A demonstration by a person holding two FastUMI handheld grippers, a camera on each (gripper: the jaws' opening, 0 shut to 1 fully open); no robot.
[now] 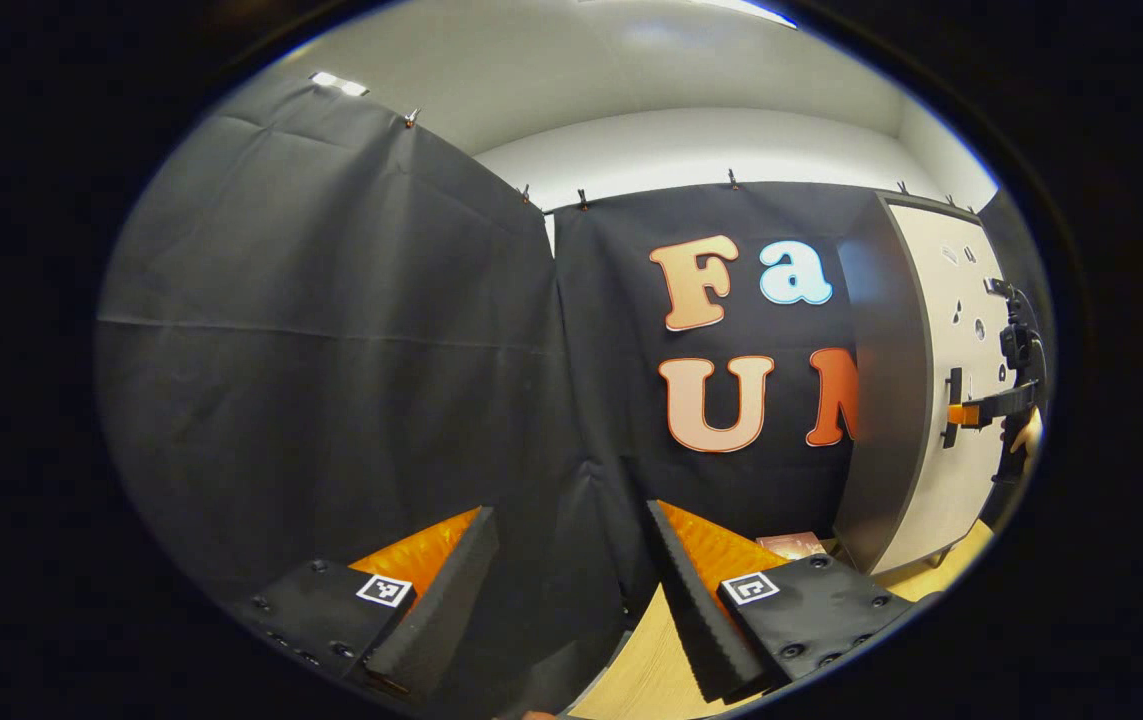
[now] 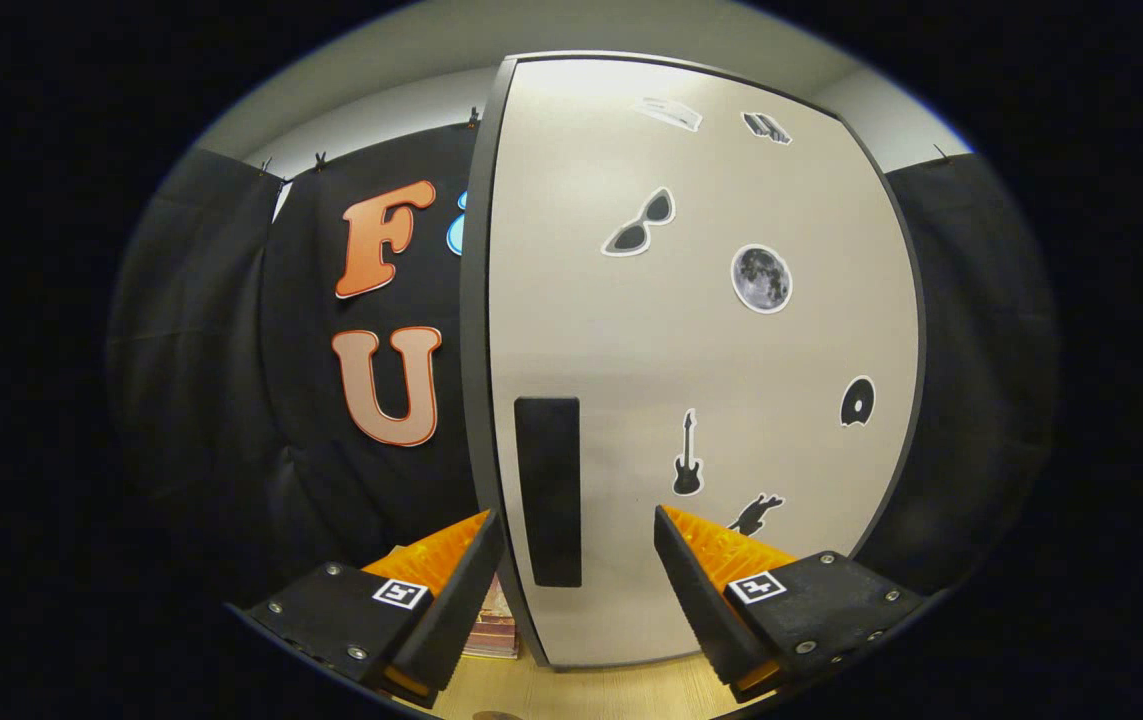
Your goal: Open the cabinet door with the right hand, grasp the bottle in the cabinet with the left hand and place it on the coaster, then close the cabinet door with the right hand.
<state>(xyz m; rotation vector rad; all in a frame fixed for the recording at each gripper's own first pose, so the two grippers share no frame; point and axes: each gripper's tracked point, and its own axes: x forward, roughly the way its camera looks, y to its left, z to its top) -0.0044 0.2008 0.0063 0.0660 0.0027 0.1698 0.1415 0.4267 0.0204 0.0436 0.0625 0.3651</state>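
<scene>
The cabinet [image 2: 711,350] has a pale door with several stickers, and the door stands shut, hiding the inside. Its black upright handle [image 2: 548,490] lies between the fingers of my right gripper [image 2: 576,515], which is open and close to it without pressing on it. In the left gripper view the cabinet [image 1: 931,400] is far to the right, with the right gripper [image 1: 966,413] at the handle [image 1: 952,407] and a hand [image 1: 1026,435] behind it. My left gripper [image 1: 569,520] is open with nothing in it, facing the black cloth. A reddish flat piece [image 1: 791,545], possibly the coaster, lies left of the cabinet.
The cabinet stands on a light wooden tabletop [image 1: 651,670]. The same reddish piece [image 2: 493,625] sits by the cabinet's left foot in the right gripper view. Black cloth walls close the booth at the back and on the left.
</scene>
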